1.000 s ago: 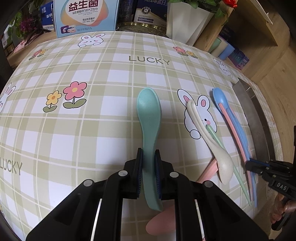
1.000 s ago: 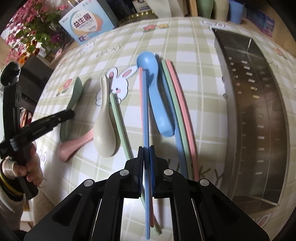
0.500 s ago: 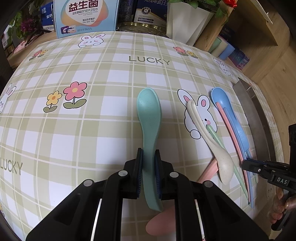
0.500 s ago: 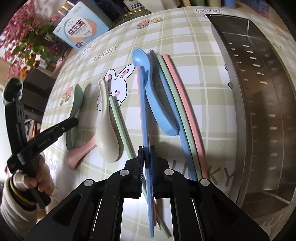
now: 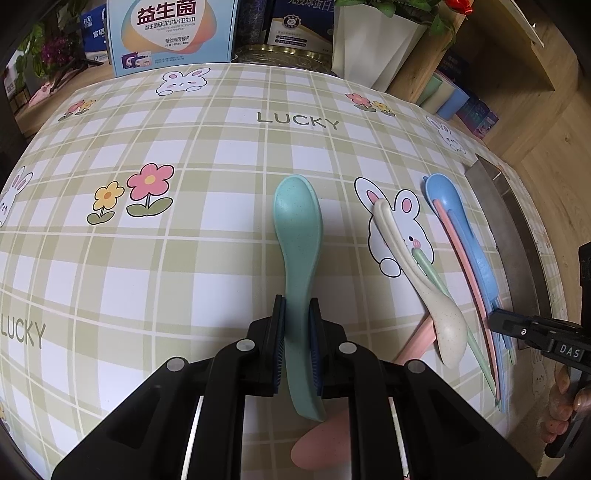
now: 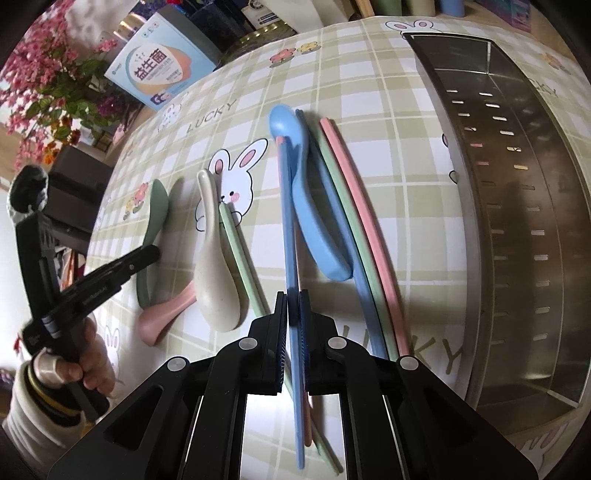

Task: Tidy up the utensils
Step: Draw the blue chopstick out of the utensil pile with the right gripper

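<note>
My left gripper (image 5: 297, 314) is shut on the handle of a teal spoon (image 5: 297, 221) whose bowl points away over the checked cloth. My right gripper (image 6: 293, 306) is shut on a blue chopstick (image 6: 290, 221) whose far tip reaches the bowl of a blue spoon (image 6: 310, 206). A pink chopstick tip (image 6: 279, 140) lies against the held one. To the left lie a cream spoon (image 6: 214, 266), a green chopstick (image 6: 240, 251) and a pink spoon (image 6: 166, 314). Three more chopsticks (image 6: 365, 206) lie to the right of the blue spoon.
A long perforated metal tray (image 6: 517, 221) runs along the right side of the table. Boxes (image 5: 173, 33), a white planter (image 5: 373, 40) and flowers (image 6: 55, 85) line the far edge. A hand (image 6: 92, 369) grips the left tool's handle.
My right gripper has rolled, and the blue chopstick's far end now sits on the blue spoon's bowl instead of beside it. The left gripper and teal spoon are unchanged.
</note>
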The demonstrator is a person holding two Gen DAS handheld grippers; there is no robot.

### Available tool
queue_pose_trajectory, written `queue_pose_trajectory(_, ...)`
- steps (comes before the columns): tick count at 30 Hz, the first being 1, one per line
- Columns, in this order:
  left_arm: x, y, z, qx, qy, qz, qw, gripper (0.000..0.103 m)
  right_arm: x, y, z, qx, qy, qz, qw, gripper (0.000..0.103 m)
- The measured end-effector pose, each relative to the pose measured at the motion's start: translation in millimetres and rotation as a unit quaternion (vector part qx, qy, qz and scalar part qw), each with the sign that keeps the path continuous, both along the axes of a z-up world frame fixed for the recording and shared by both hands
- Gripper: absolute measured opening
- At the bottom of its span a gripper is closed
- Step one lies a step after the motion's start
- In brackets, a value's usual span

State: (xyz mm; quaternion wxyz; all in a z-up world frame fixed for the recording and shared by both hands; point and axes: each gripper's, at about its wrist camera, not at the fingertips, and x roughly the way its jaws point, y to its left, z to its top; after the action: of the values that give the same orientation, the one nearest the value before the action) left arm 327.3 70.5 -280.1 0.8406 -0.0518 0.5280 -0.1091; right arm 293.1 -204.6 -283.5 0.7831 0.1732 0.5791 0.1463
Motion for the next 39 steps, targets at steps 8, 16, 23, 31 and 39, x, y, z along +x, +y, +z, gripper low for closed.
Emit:
queue_pose_trajectory(8, 0.4, 0.2, -0.2, 0.0, 0.0, 0.001, 1.0, 0.013, 3.4, 1.6, -0.6, -0.017, -0.005, 0.008, 1.0, 0.007)
queue_pose_trajectory(16, 1.0, 0.9, -0.7, 0.0, 0.0, 0.001, 1.0, 0.013, 19.4, 8.2, 0.6, -0.038, -0.011, 0.01, 0.999, 0.007)
queue_pose_trajectory(23, 0.9, 0.5, -0.6, -0.001, -0.001, 0.002, 1.0, 0.013, 37.6, 20.6, 1.3, -0.063, -0.016, 0.016, 0.998, 0.008)
queue_pose_trajectory(31, 0.0, -0.7, -0.3, 0.0, -0.004, 0.002, 1.0, 0.013, 27.5, 18.9, 14.6, -0.036, -0.037, -0.001, 0.999, 0.006)
queue_pose_trajectory(39, 1.9, 4.4, 0.2, -0.021, 0.003, 0.014, 0.9997, 0.011, 12.0, 10.3, 23.9, -0.004, -0.05, -0.009, 0.999, 0.006)
